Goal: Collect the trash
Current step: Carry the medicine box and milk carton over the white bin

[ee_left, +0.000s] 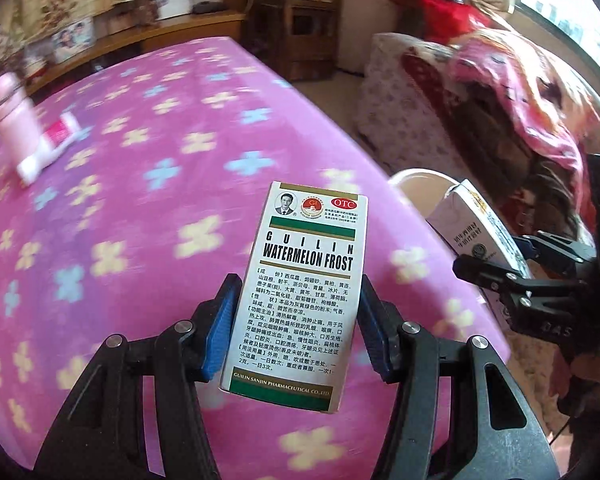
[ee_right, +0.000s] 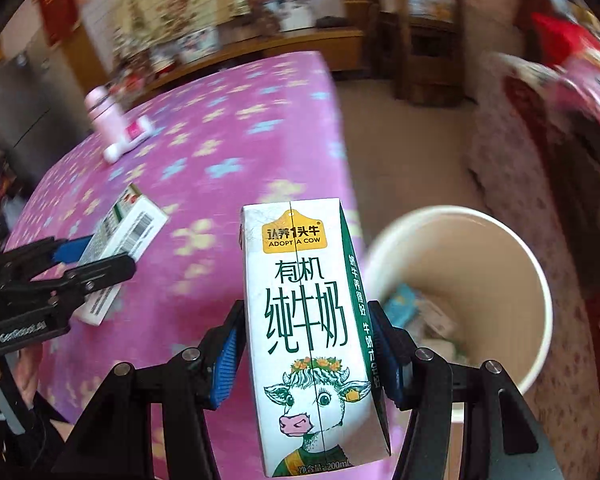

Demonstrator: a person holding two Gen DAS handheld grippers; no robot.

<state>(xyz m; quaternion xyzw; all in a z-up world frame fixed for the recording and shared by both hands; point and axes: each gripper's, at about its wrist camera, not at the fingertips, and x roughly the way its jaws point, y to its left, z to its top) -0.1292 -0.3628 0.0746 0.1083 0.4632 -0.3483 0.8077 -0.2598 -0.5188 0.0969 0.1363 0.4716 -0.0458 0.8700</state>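
My left gripper is shut on a white and green medicine box marked "Watermelon Frost", held above the pink flowered table. It also shows in the right wrist view. My right gripper is shut on a white milk carton with a cow picture, held near the table's right edge. The carton shows in the left wrist view. A white trash bin stands on the floor right of the table, with wrappers inside. Its rim shows in the left wrist view.
A pink bottle and a pink and white tube lie at the table's far left. A sofa with heaped cloths stands to the right. A wooden cabinet and shelf stand behind.
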